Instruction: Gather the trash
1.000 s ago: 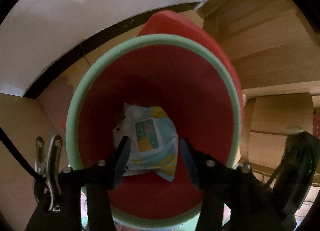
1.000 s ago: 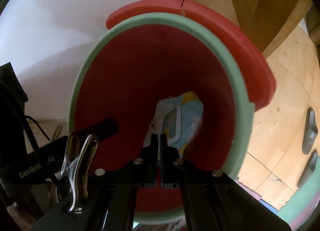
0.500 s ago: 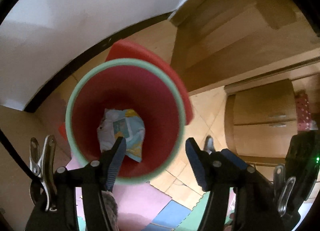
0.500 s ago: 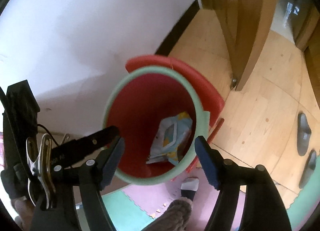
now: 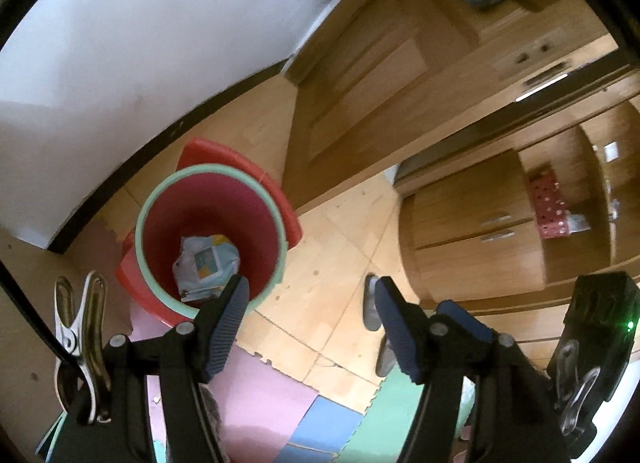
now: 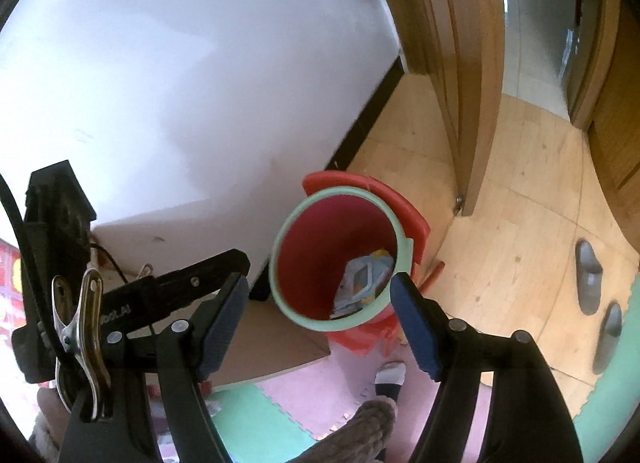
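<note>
Hanging above the bin (image 5: 211, 239), both grippers are empty. Left gripper (image 5: 308, 323): jaws wide apart, nothing between the pads, only bare floor behind the gap. Right gripper (image 6: 316, 317): jaws equally wide, the bin's green rim showing through the gap but well below, not touched.

Trash: one crumpled wrapper (image 5: 206, 263), pale with blue and yellow print, lies at the bottom of the bin; it shows from the right view too (image 6: 362, 283). The bin stands on the wooden floor by the wall, its red lid (image 5: 240, 167) tipped open behind the rim.

Risks from here, as I judge them:
- Lid stands open. If it is meant to be shut, a careless nudge on the rim could tip the light bin and spill the wrapper back out.
- A foot in a sock (image 6: 390, 377) sits close to the bin's base; a step forward could kick it.
- Slippers (image 6: 588, 279) lie on the floor to the right; stepping that way for more trash invites a trip.
- Small pale specks on the pink mat (image 6: 304, 403) near the foot may be leftover scraps, though the view is too coarse to be sure. If they are, they are thin and flat, hard for wide pads to pinch, easy to miss.
- The two grippers hang close together; swinging either could knock them.
</note>
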`<state>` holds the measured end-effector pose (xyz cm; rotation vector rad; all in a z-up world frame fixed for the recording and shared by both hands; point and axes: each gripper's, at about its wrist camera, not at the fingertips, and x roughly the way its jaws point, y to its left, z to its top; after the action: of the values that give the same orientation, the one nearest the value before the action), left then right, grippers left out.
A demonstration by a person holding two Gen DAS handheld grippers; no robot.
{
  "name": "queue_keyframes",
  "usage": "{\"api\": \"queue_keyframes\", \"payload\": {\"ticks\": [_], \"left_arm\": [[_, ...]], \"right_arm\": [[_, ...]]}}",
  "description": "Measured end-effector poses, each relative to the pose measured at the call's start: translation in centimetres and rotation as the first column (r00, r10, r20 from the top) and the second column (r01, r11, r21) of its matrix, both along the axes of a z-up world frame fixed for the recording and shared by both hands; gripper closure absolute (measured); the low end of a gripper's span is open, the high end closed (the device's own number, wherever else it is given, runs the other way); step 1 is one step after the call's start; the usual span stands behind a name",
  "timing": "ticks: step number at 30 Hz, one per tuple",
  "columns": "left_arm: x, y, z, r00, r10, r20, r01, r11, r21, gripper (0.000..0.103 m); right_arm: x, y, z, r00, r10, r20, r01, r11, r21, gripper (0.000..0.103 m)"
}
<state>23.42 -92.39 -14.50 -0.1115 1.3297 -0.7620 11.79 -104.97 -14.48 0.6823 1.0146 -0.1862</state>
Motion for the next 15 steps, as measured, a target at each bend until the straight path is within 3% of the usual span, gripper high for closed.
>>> {"api": "queue_keyframes", "payload": {"ticks": [4, 15], "left_arm": [[-1.3, 1.2, 3.4, 0.998, -0.013, 0.069, 0.014, 1.000, -0.014, 0.034], [-5.2, 7.4, 11.6, 0.986, 0.007, 0.167, 0.004, 0.998, -0.066, 0.034]], "right_arm": [[-1.4, 1.0, 3.7, 0.999, 0.000, 0.045, 0.001, 1.000, -0.025, 0.028], [-4.3, 4.1, 10.0, 0.992, 0.029, 0.120, -0.022, 0.998, -0.063, 0.027]]}}
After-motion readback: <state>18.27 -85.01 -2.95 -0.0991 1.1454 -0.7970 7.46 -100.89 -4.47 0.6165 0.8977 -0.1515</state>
